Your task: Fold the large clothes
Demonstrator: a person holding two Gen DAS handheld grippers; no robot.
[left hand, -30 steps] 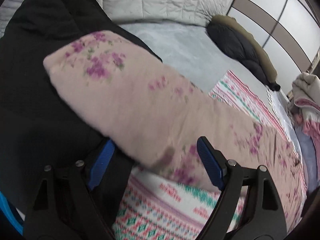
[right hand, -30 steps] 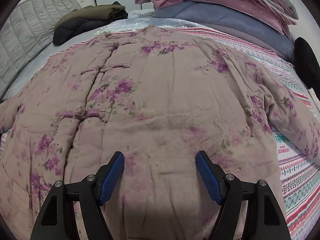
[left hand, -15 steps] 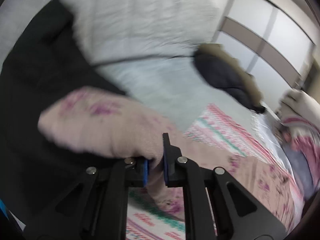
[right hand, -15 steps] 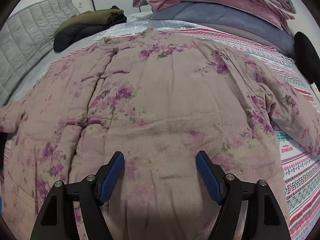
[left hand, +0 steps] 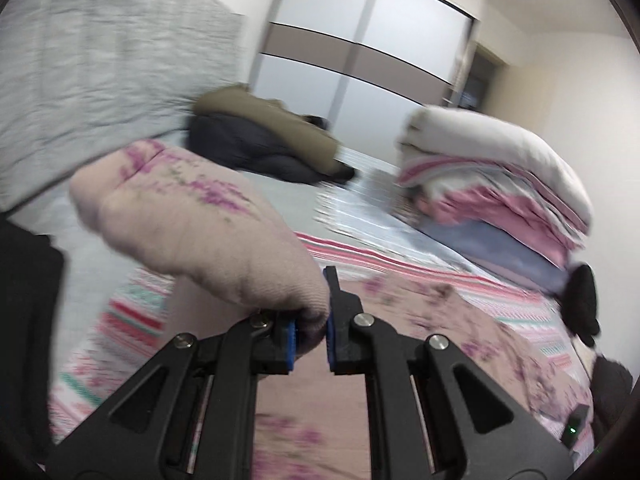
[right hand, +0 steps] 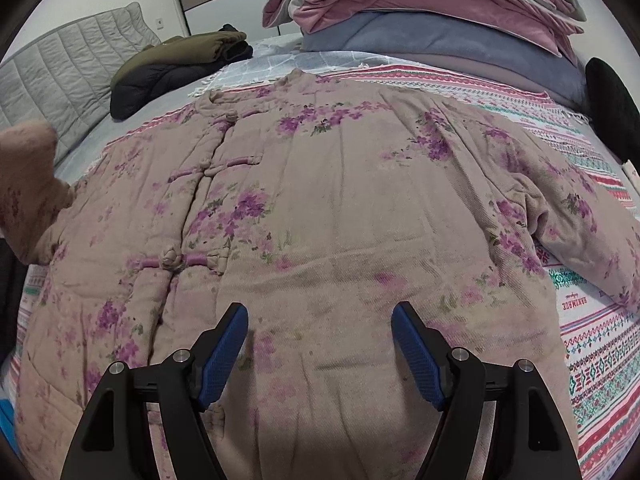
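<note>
One floral padded jacket (right hand: pixel 320 208) is spread face up on the bed (right hand: pixel 600 360), and its sleeve (left hand: pixel 192 224) is pinched between the closed jaws of the left gripper (left hand: pixel 311 334) and lifted. The sleeve is best carried across the chest and laid flat, without dragging the body. The right gripper (right hand: pixel 320 344) is held wide open and empty above the hem. Two sleeves and two grippers are counted.

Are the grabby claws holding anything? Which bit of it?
The left gripper pinches the flowery jacket's sleeve, partway along it, not at the cuff. The right gripper is open, holding nothing.
</note>
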